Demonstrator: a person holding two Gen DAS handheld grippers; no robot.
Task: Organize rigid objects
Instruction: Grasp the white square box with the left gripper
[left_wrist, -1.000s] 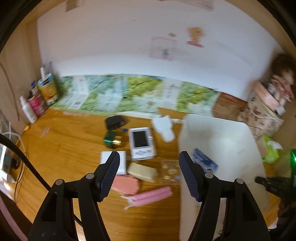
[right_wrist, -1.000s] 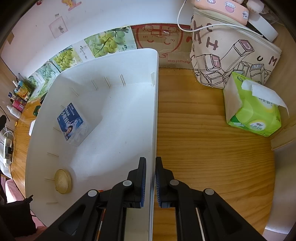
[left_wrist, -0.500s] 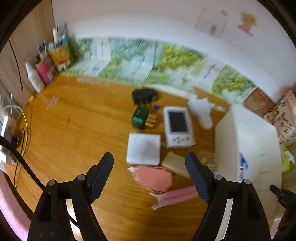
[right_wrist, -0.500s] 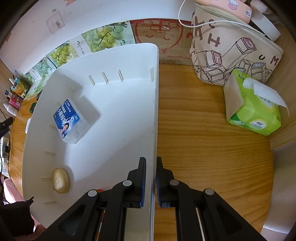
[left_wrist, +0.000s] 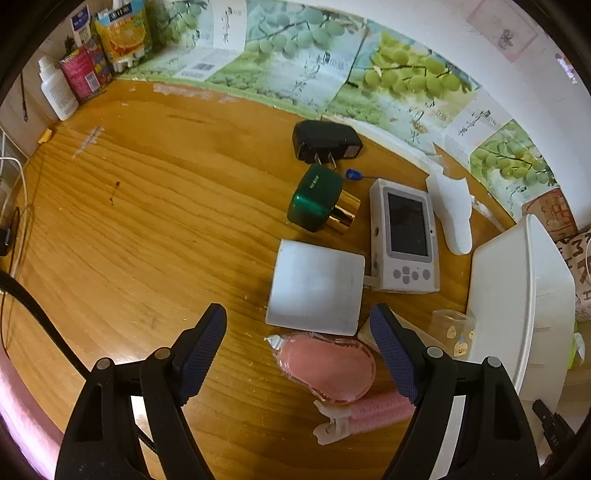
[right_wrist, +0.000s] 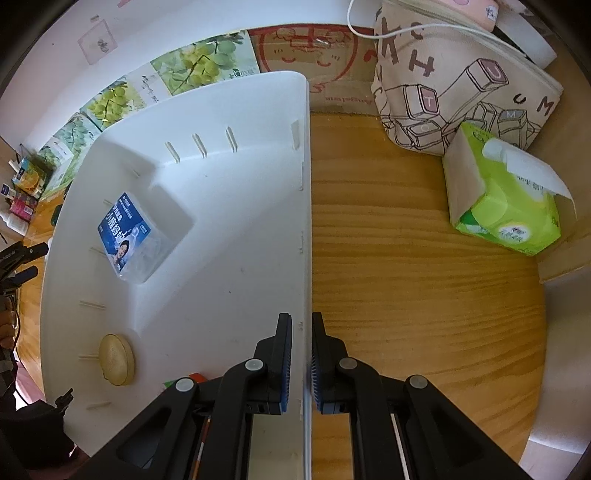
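My left gripper (left_wrist: 299, 354) is open and empty, low over the wooden desk. Between and ahead of its fingers lie a pink oval case (left_wrist: 328, 367), a pink ridged clip (left_wrist: 364, 415) and a white square box (left_wrist: 316, 286). Farther off are a white handheld device (left_wrist: 404, 236), a green and gold bottle (left_wrist: 321, 199) and a black plug adapter (left_wrist: 325, 142). My right gripper (right_wrist: 302, 363) is shut on the right wall of the white bin (right_wrist: 306, 206). Inside the bin lie a blue-labelled clear box (right_wrist: 127, 232) and a tan oval object (right_wrist: 116, 360).
The white bin's outer wall (left_wrist: 517, 295) stands right of the left gripper, with a small clear cup (left_wrist: 452, 332) beside it. Bottles and packets (left_wrist: 88, 62) stand at the back left. A green tissue pack (right_wrist: 506, 199) and a printed bag (right_wrist: 461, 85) sit right of the bin.
The left gripper has come down and forward over the desk items, so they look larger and nearer. The right gripper stays clamped on the bin wall; the bin's contents shifted slightly in view.
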